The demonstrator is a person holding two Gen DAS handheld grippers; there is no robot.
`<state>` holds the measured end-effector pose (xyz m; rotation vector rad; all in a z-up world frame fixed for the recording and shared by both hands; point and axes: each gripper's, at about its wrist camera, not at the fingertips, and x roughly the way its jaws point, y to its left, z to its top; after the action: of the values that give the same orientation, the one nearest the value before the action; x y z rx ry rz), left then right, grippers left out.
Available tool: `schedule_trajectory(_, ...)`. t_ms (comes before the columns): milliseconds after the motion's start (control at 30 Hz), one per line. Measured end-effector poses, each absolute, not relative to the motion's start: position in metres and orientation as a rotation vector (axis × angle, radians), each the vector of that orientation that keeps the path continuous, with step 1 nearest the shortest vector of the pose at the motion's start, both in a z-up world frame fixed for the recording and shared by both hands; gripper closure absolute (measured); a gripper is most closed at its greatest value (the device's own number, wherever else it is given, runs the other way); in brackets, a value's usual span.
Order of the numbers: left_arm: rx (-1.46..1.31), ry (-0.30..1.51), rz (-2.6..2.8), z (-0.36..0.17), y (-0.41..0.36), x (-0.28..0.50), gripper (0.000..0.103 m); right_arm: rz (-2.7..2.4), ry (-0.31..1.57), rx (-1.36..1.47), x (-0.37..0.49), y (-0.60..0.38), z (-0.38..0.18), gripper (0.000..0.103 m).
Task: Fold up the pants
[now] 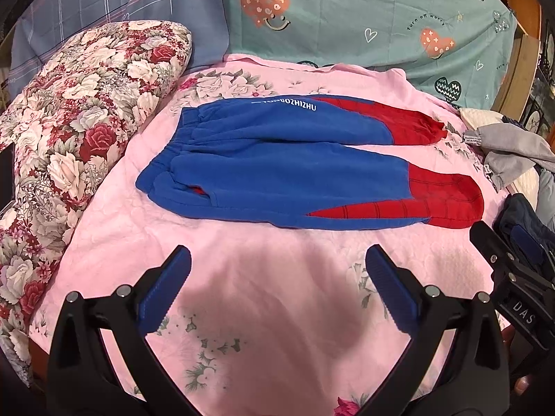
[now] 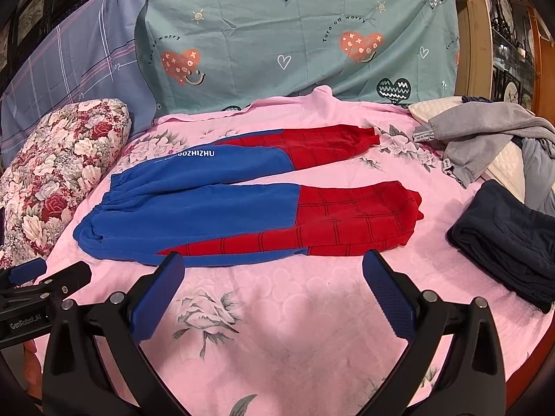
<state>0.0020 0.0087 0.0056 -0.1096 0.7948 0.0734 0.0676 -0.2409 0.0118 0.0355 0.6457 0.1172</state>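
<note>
Your left gripper and right gripper hover wide apart and empty over the pink bedspread, the blue-and-red pants lying flat just ahead, long axis crosswise, waistband toward your left, cuffs toward your right.
</note>
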Motion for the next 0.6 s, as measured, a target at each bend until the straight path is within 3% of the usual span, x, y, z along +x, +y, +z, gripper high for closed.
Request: schedule_trajectory(600,-0.116,0.805,0.072,0.0016,0.01,0.0014,0.002,0.118,0.65,0.03,0.0649,-0.2403,0.0072,0.001)
